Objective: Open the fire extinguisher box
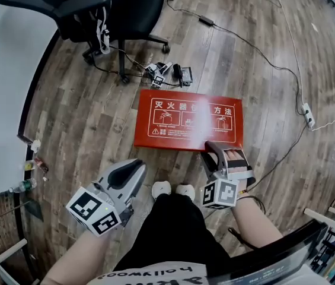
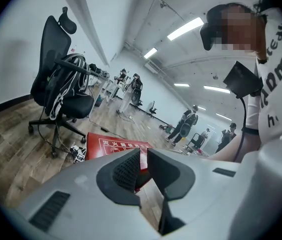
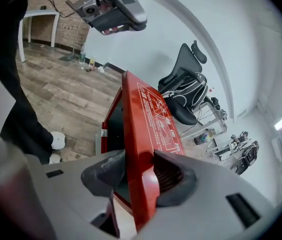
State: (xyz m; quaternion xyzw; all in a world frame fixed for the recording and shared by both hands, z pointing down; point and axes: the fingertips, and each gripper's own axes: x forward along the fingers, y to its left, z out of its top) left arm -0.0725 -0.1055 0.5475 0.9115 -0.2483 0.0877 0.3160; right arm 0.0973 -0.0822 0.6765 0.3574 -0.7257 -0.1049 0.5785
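1. My right gripper (image 3: 140, 170) is clamped on the front edge of the red metal fire extinguisher box's lid (image 3: 143, 119), which is raised, showing a dark interior.
2. My left gripper (image 2: 143, 160) hangs beside it, jaws a sliver apart, empty.
3. The box (image 1: 188, 120) lies on the brown wood-plank floor (image 1: 84, 117), near a black office chair (image 1: 96, 8) and loose cables (image 1: 262, 52).

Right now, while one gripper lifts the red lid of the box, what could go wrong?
1. The right gripper pinches only the thin edge of the lid near one corner, so the lid may slip out and drop shut.
2. The left gripper hangs clear of the box, so nothing steadies it and it could slide on the floor.
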